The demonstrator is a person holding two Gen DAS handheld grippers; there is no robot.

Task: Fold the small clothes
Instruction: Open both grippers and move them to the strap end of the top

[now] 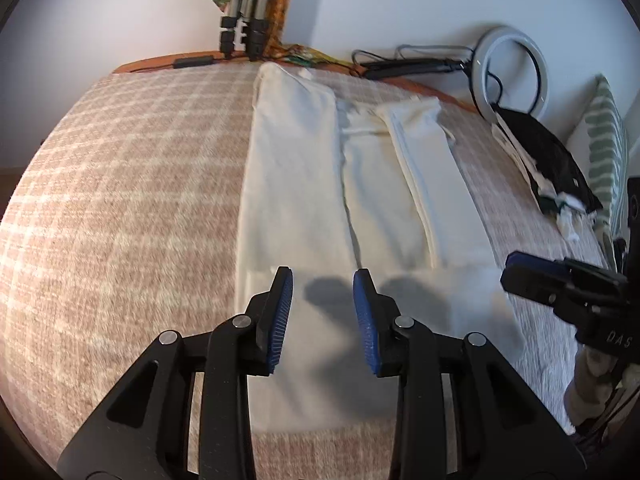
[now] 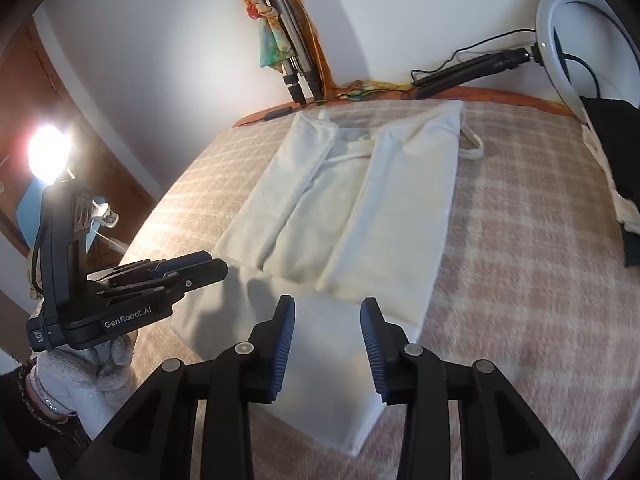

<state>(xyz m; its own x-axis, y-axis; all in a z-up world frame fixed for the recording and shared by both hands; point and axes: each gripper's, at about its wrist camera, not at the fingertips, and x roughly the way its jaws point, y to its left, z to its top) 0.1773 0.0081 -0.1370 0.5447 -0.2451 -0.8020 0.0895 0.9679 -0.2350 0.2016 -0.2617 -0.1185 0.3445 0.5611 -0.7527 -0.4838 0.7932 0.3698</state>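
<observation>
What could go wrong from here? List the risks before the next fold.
1. Both side flaps of the garment lie loosely folded inward; lifting the near hem could let them slide open.
2. The left gripper and right gripper are open above the hem and hold nothing, so a shallow pinch may catch only the top layer.
3. The strap sticks out at the far end and may stay outside the fold.

Bed [image 2: 520, 240] under checked tan blanket [image 1: 120, 200]; cream garment [image 2: 360, 220] flat mid-bed, black cloth [image 1: 552, 160] by far edge.
</observation>
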